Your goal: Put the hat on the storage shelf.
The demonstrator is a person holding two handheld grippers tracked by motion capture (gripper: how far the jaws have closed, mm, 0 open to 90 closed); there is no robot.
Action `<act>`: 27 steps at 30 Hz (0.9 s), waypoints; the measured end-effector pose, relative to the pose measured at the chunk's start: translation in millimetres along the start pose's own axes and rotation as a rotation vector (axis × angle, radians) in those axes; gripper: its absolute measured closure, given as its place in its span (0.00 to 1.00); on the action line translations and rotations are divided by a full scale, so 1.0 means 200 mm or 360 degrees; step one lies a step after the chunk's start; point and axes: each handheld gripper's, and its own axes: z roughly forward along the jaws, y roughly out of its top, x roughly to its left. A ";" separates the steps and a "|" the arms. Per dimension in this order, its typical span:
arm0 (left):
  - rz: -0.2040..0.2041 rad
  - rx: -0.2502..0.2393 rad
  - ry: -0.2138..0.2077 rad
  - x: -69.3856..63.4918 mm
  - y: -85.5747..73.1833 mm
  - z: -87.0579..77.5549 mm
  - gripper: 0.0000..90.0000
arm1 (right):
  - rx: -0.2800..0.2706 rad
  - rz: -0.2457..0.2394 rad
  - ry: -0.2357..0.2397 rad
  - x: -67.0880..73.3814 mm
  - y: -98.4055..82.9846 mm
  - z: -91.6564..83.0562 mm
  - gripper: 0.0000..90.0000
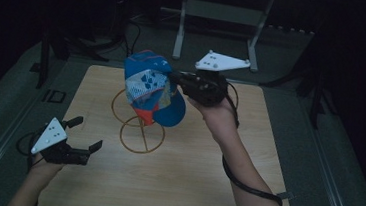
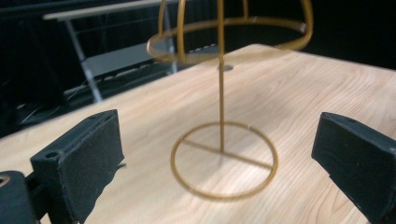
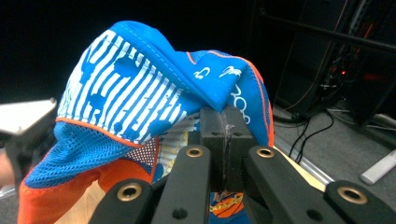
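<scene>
A blue cap [image 1: 152, 88] with a white patterned panel and orange mesh hangs crumpled from my right gripper [image 1: 174, 78], which is shut on its fabric above the middle of the table. In the right gripper view the jaws [image 3: 225, 126] pinch the cap [image 3: 140, 84] at its blue edge. A gold wire hat stand [image 1: 141, 134] sits under and just left of the cap; whether they touch I cannot tell. My left gripper [image 1: 88, 133] rests low at the table's near left, open, nothing between its fingers. It [image 2: 217, 140] faces the stand [image 2: 222, 116].
The light wooden table [image 1: 189, 184] lies on a grey floor. A metal frame [image 1: 218, 16] stands behind the table's far edge, with cables beside it. A cable loops down from my right forearm [image 1: 244, 181].
</scene>
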 end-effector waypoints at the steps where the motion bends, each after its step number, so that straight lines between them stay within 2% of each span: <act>1: -0.0017 0.0005 0.0011 -0.01 -0.03 0.00 0.03 | 0.0010 0.0006 0.0004 0.00 0.01 0.04 1.00; 3: -0.0048 0.0014 0.0027 -0.03 -0.09 0.01 0.03 | 0.0038 0.0026 0.0024 0.00 0.04 0.13 1.00; 4: -0.0059 0.0019 0.0030 -0.03 -0.12 0.01 0.03 | 0.0038 0.0026 0.0024 0.00 0.04 0.13 1.00; 5: -0.0069 0.0029 0.0035 -0.04 -0.15 0.02 0.03 | 0.0057 0.0023 0.0028 0.01 0.05 0.17 1.00; 6: -0.0091 0.0041 0.0037 -0.05 -0.19 0.03 0.03 | 0.0100 0.0032 0.0036 0.01 0.06 0.24 1.00; 7: -0.0110 0.0060 0.0040 -0.05 -0.23 0.03 0.03 | 0.0113 0.0037 0.0045 0.02 0.06 0.27 1.00; 9: -0.0117 0.0081 0.0029 -0.05 -0.25 0.03 0.03 | 0.0152 0.0039 0.0068 0.03 0.07 0.33 1.00; 13: -0.0129 0.0068 0.0042 -0.05 -0.26 0.03 0.03 | 0.0218 0.0028 0.0081 0.06 0.08 0.44 1.00; 15: -0.0146 0.0067 0.0042 -0.05 -0.27 0.03 0.03 | 0.0230 0.0023 0.0083 0.07 0.08 0.46 1.00; 16: -0.0150 0.0064 0.0046 -0.05 -0.27 0.03 0.03 | 0.0279 0.0012 0.0083 0.08 0.07 0.51 1.00; 17: -0.0150 0.0064 0.0046 -0.05 -0.27 0.03 0.03 | 0.0279 0.0012 0.0083 0.08 0.07 0.51 1.00; 18: -0.0163 0.0067 0.0039 -0.04 -0.28 0.03 0.03 | 0.0313 0.0024 0.0108 0.09 0.05 0.54 1.00; 23: -0.0176 0.0064 0.0023 -0.05 -0.28 0.04 0.03 | 0.0365 0.0013 0.0108 0.11 0.02 0.59 1.00; 27: -0.0190 0.0078 -0.0003 -0.04 -0.29 0.05 0.03 | 0.0407 0.0032 0.0124 0.11 -0.03 0.62 1.00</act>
